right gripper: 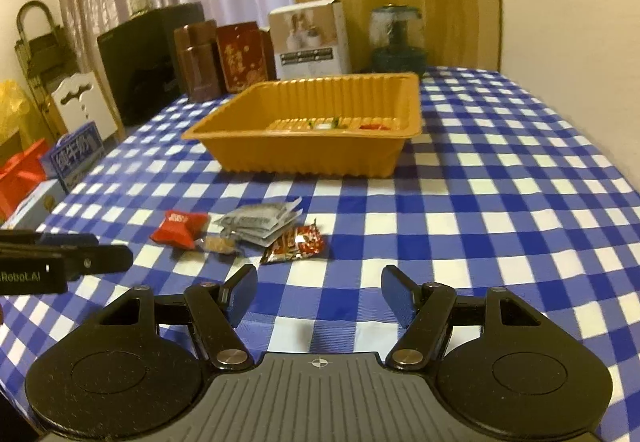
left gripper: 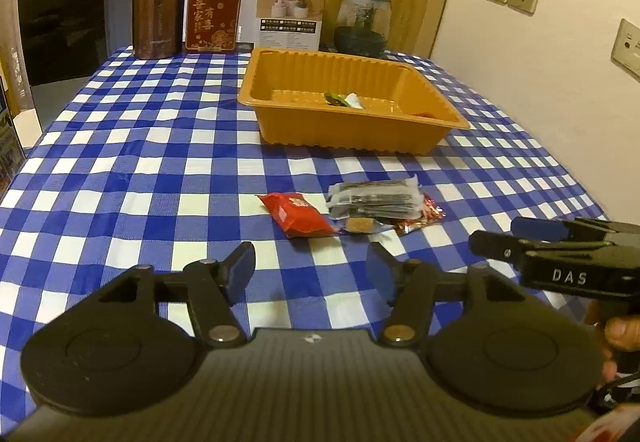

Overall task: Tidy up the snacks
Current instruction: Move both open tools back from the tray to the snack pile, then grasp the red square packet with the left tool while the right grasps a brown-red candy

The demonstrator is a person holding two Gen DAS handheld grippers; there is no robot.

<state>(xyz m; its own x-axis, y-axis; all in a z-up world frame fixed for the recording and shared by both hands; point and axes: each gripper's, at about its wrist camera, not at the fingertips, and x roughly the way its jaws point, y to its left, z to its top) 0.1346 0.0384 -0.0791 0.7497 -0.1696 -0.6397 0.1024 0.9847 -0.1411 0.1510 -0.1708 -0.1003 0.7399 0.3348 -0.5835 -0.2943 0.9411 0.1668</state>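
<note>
Two handheld grippers are hovering over a worktop (left gripper: 120, 129) covered in blue-and-white check cloth, at the approach step of sorting snacks into an orange tray (left gripper: 352, 139). The left gripper (left gripper: 310, 272) is standing with its jaws apart and nothing between them; the right gripper (right gripper: 318, 292) is likewise standing apart and empty. Both are pointing toward a small cluster of loose snacks lying between the grippers and the tray, well short of it. The cluster is comprising a red packet (left gripper: 298, 213), a stack of grey sachets (left gripper: 376, 197), a small clear-wrapped brown sweet (left gripper: 360, 224) touching the front of the stack, and a red-and-silver foil packet (right gripper: 296, 250) partly tucked under the sachets. The tray is already holding a few small items, among them a green-and-white one (left gripper: 342, 100); their exact kind is too small to tell. Judged from this layout, the sorting is only partly done. The next move is calling for one gripper to lower over a single packet, probably the red packet for the left and the foil packet for the right, closing on its edge without dragging its neighbours.
</note>
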